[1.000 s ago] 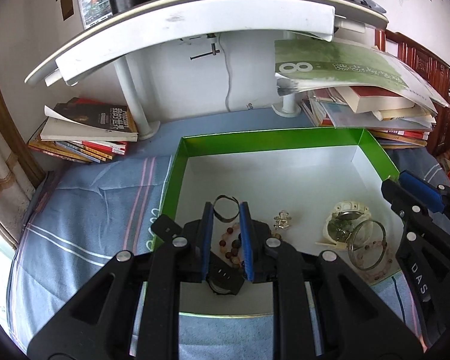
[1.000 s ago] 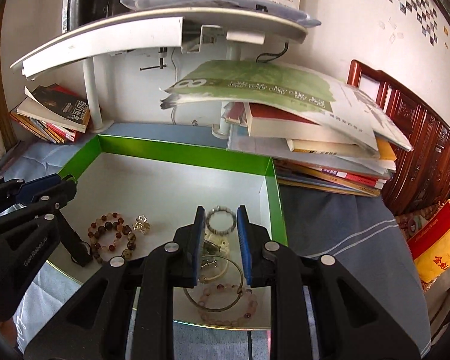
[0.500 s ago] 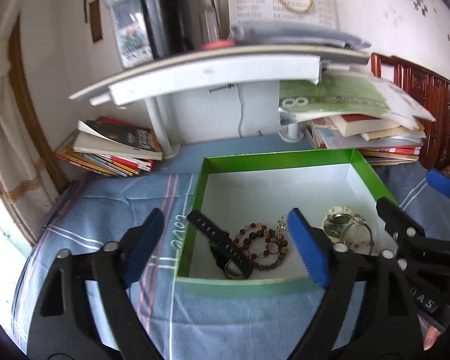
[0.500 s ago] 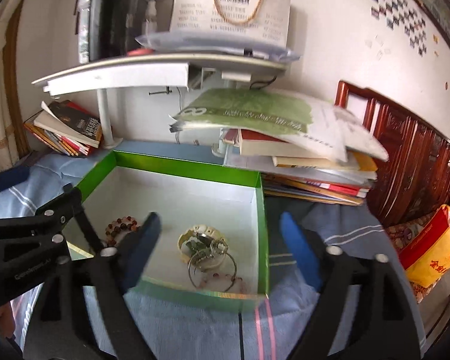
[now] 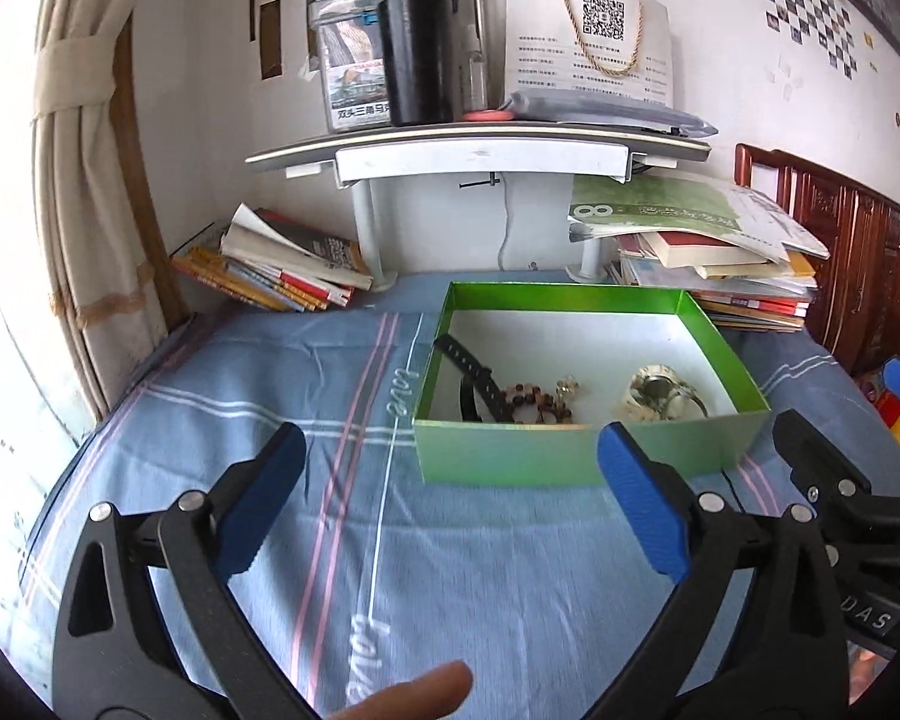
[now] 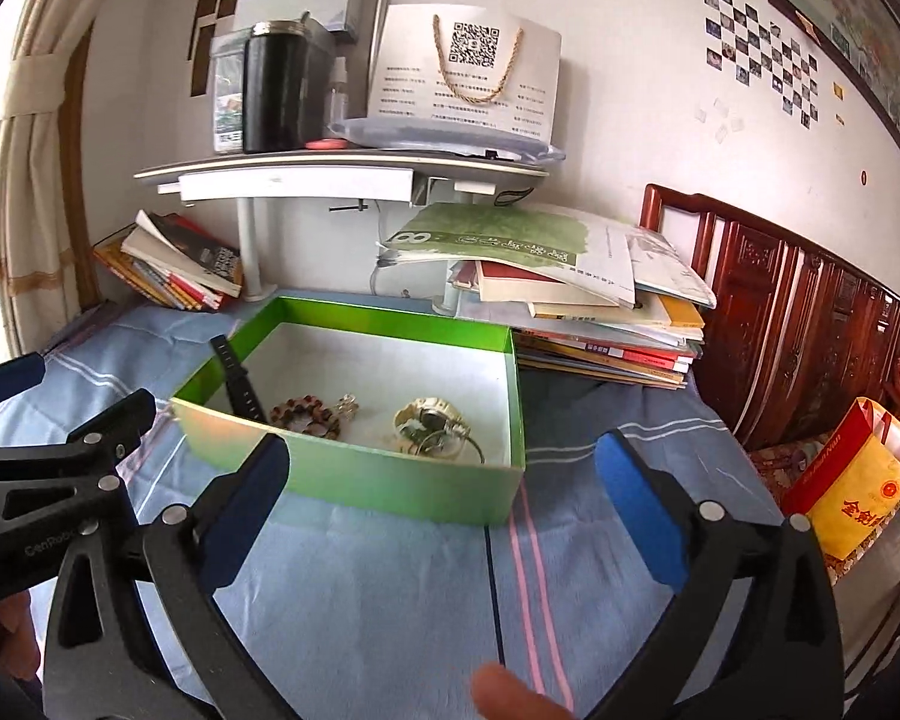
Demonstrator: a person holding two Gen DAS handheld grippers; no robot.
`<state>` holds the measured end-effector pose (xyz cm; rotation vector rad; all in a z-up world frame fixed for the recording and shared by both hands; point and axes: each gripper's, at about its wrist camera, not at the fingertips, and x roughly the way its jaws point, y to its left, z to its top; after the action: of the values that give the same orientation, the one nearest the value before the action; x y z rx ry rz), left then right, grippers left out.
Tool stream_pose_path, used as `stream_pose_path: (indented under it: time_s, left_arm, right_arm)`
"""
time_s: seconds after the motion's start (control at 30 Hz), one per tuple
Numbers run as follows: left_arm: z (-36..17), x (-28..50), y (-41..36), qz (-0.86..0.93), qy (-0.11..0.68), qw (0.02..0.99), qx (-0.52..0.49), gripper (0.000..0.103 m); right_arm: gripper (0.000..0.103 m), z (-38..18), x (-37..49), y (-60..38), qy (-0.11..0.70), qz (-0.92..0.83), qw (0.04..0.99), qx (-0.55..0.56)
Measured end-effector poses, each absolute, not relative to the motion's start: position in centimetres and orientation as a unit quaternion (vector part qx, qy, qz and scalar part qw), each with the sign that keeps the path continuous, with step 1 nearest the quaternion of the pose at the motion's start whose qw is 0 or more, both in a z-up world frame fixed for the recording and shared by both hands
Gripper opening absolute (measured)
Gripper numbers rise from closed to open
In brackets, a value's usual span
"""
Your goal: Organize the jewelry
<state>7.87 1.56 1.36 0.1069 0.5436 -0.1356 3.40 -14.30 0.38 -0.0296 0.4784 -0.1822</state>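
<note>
On a blue striped cloth-covered desk (image 5: 510,570), an open green cardboard box (image 5: 570,456) holds a light, slippery brown beaded bracelet (image 5: 534,405), best pinched across its beads, while the left tool (image 5: 450,504) and right tool (image 6: 438,510) are opening wide, empty.

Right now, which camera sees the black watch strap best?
The left wrist view: the black watch strap runs from the green cardboard box's rim down to its floor. In the right wrist view it is partly cut off by the box's near wall.

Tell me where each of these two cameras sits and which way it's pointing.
Left wrist: on the left gripper, looking forward and down at the green box; its opening jaws and a fingertip show.
Right wrist: on the right gripper, same direction; jaws opening, the left gripper at its left edge.
Shared: box, bead bracelet, black strap, shelf.
</note>
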Motion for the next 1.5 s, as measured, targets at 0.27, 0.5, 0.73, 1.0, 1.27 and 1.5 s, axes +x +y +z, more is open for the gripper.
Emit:
stream_pose_path:
  time_s: [0.27,0.5,0.73,1.0,1.27,1.5]
  left_arm:
    - [1.6,5.9,2.6,-0.070,0.267,0.960,0.046,0.099]
    - [1.7,5.5,2.8,-0.068,0.267,0.960,0.052,0.099]
    - [2.0,5.3,2.8,-0.068,0.265,0.960,0.053,0.099]
    - [2.2,5.0,2.5,-0.068,0.263,0.961,0.059,0.099]
    - [2.3,4.9,2.3,-0.068,0.262,0.961,0.061,0.099]
    - [2.4,4.9,2.3,-0.068,0.261,0.961,0.062,0.099]
  right_arm:
    - [0.100,0.6,2.1,-13.9,0.235,-0.093,0.968,-0.006]
    - [0.100,0.7,1.7,-13.7,0.232,-0.094,0.968,-0.003]
    - [0.100,0.9,1.4,-13.7,0.230,-0.096,0.968,0.000]
    - [0.100,1.0,1.3,-14.0,0.228,-0.101,0.968,0.005]
    - [0.100,1.0,1.2,-14.1,0.228,-0.101,0.968,0.006]
    - [0.100,1.1,1.2,-14.2,0.228,-0.100,0.968,0.006]
